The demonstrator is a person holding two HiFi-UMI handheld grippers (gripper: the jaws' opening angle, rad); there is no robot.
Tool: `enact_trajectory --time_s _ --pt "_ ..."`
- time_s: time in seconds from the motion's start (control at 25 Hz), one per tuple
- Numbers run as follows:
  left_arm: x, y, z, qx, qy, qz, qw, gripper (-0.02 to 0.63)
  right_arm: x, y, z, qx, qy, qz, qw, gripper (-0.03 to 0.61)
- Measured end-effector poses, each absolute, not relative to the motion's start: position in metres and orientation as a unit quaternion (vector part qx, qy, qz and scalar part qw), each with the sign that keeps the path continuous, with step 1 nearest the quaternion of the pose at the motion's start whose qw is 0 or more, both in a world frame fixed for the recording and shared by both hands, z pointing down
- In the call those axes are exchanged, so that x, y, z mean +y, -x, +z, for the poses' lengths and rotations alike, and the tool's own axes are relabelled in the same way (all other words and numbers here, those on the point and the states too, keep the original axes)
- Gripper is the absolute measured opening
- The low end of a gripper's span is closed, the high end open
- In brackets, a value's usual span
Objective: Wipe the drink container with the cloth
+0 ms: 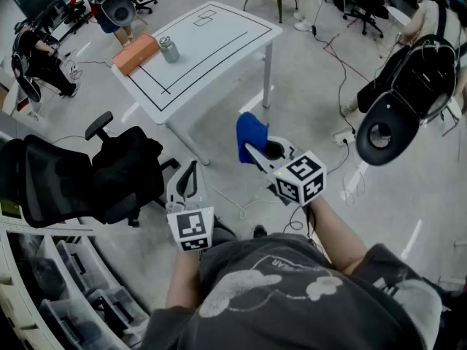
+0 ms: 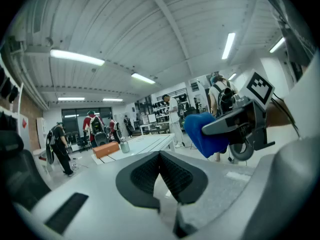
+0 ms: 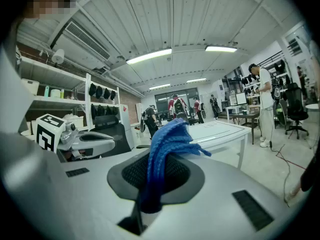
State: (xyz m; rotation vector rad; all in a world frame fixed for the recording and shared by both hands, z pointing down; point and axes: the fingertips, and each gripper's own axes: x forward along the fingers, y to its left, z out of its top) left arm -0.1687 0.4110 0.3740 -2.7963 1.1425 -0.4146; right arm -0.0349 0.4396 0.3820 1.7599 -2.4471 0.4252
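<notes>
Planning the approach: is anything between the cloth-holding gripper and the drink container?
Nothing visible. Between the right gripper with the cloth and the drink container lie only floor and table; the orange box sits beside it.

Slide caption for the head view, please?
Right gripper holds the blue cloth, left gripper shut, empty; drink container and orange box on the table ahead.

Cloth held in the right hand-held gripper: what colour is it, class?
Blue; the cloth shows best in the right gripper view.
</notes>
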Motion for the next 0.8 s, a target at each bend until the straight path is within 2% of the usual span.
enact_trajectory --time_s 0.24,0.52,0.68,0.8 --pt "0.411 0.179 0.382 0.372 0.919 -0.127 -0.02 0.002 0.44 0.038 0.38 -0.801 -0.58 0.136 0.052 0.044" --pt "0.419 0.186 0.394 0.379 0.914 -0.134 -0.052 0.002 0.444 0.044 0.386 -0.81 -0.567 0.14 0.054 0.044" --pt "0.427 0.196 0.402 0.388 0.909 -0.114 -0.105 0.002 0.448 0.055 0.388 -0.817 -0.556 0.143 0.049 0.044" --pt "0.428 0.207 0.394 0.399 0.905 -0.103 -0.102 0.002 0.446 0.066 0.39 -0.828 -0.54 0.144 0.049 0.046"
